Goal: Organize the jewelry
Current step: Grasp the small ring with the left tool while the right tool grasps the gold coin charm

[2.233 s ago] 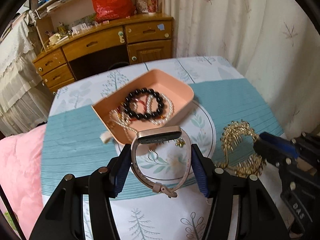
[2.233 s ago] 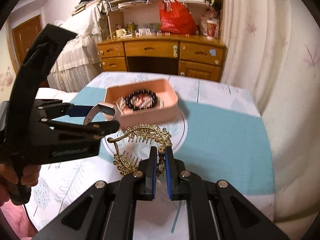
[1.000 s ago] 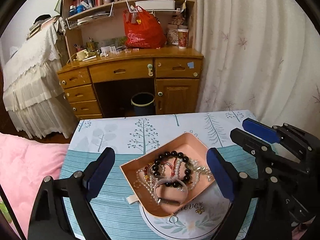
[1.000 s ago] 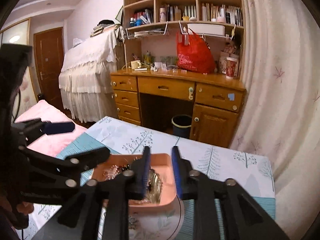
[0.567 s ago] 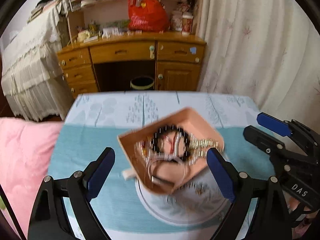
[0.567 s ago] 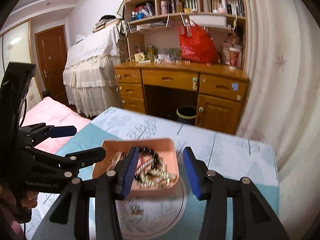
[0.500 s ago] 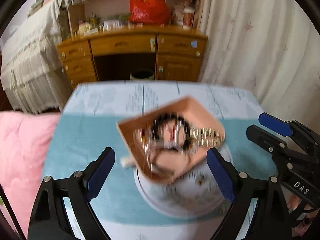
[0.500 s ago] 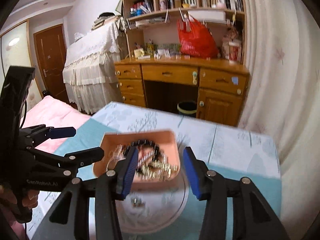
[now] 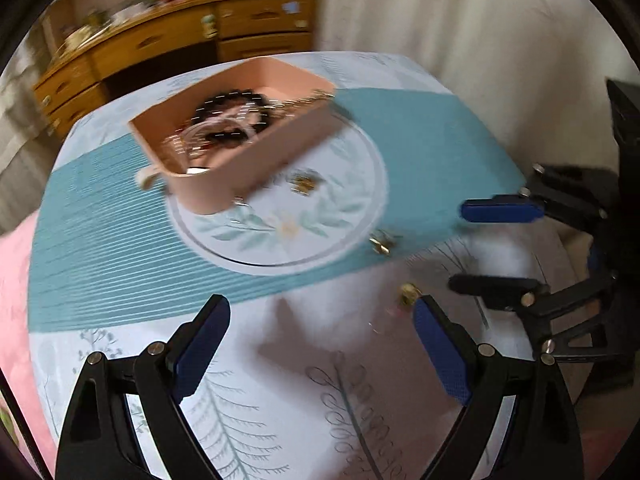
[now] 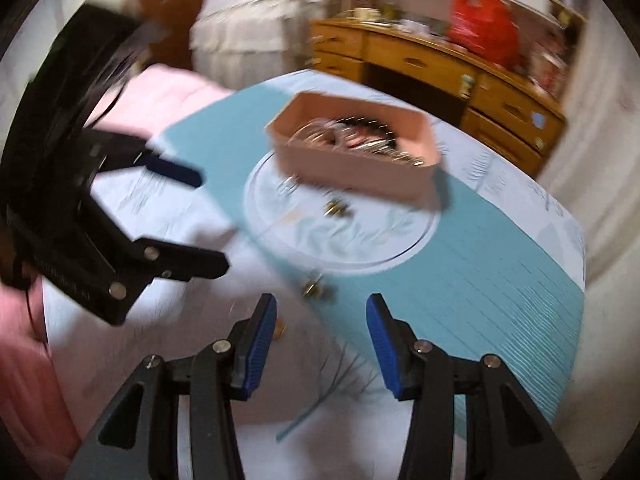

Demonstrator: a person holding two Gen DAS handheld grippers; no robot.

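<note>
A pink tray (image 9: 256,160) (image 10: 360,168) stands on the round printed patch of the tablecloth and holds dark beads, pearls and gold pieces, all blurred. Three small gold pieces lie loose on the cloth: one (image 9: 304,184) (image 10: 338,208) beside the tray, one (image 9: 382,240) (image 10: 314,286) on the teal band, and one (image 9: 408,292) (image 10: 278,330) on the white cloth by the fingertips. My left gripper (image 9: 320,320) is open wide and empty. My right gripper (image 10: 322,320) is open with nothing between its fingers.
The tablecloth (image 9: 420,128) is teal and white, with its edge near the curtain (image 9: 440,20) on the right. A pink quilt (image 10: 168,88) lies to the left. A wooden desk (image 10: 440,60) stands behind the table. Each gripper shows in the other's view.
The watch and the gold comb left the grippers and went into the tray. Both grippers tipped down and sank toward the near cloth. The right jaws widened.
</note>
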